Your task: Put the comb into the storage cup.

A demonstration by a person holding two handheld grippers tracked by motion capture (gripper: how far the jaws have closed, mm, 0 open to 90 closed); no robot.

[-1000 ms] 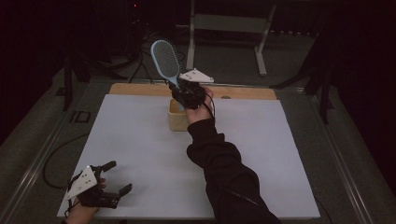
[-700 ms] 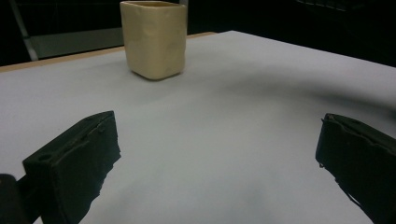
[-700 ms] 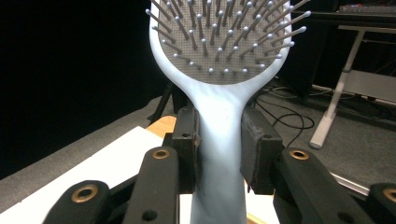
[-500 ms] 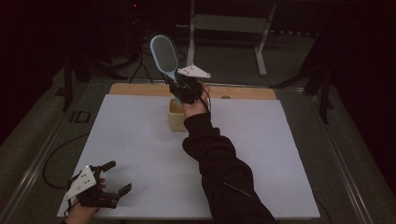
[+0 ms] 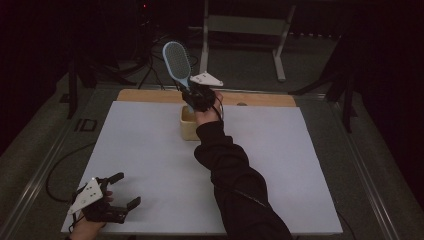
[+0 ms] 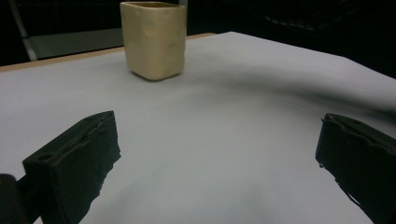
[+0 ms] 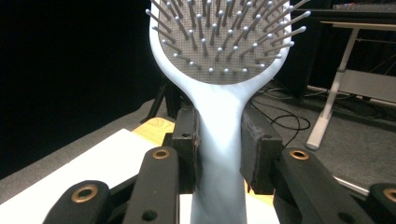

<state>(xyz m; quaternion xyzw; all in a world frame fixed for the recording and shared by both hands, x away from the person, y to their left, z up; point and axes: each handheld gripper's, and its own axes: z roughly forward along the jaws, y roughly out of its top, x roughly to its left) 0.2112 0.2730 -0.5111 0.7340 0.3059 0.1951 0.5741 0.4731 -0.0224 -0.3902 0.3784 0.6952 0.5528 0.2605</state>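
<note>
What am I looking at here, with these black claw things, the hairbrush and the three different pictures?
A person sits at a table with a white top and holds a hand-operated gripper in each hand; no robot arm is involved. The high view comes from a fixed camera above the table. There the left gripper rests near the table's front corner, its jaws open with nothing between them. The right gripper is held up over a cream cup that stands toward the far edge. The other two pictures come from cameras riding on each gripper. The left gripper view looks across the table at the cup. The right gripper view shows its jaws closed on the handle of a light blue hairbrush, bristle head pointing up.
</note>
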